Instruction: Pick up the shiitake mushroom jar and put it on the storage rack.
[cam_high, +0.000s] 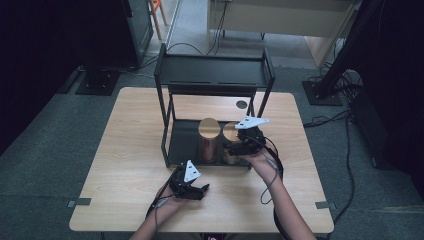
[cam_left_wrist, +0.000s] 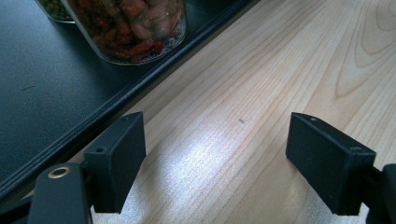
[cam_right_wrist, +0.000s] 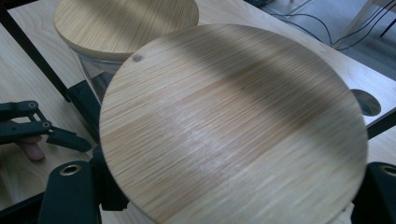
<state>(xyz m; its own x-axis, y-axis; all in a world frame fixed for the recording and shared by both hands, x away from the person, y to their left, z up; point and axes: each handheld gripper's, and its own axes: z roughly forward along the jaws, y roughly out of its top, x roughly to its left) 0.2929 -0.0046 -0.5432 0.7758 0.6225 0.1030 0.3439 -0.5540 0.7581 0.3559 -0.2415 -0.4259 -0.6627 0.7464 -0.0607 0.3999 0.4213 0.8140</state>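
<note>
High view shows your right gripper (cam_high: 239, 145) closed around the right jar (cam_high: 231, 145) on the lower shelf of the black rack (cam_high: 167, 125), just right of frame centre, while your left gripper (cam_high: 197, 190) rests wide open and empty on the desk (cam_high: 125, 150) at lower centre. If you lift carelessly, the glass could slip, or knock the neighbouring jar (cam_high: 209, 140) touching it, or catch the rack's rim. Your jar stands upright, long axis vertical, bamboo lid (cam_right_wrist: 233, 121) facing up.
</note>
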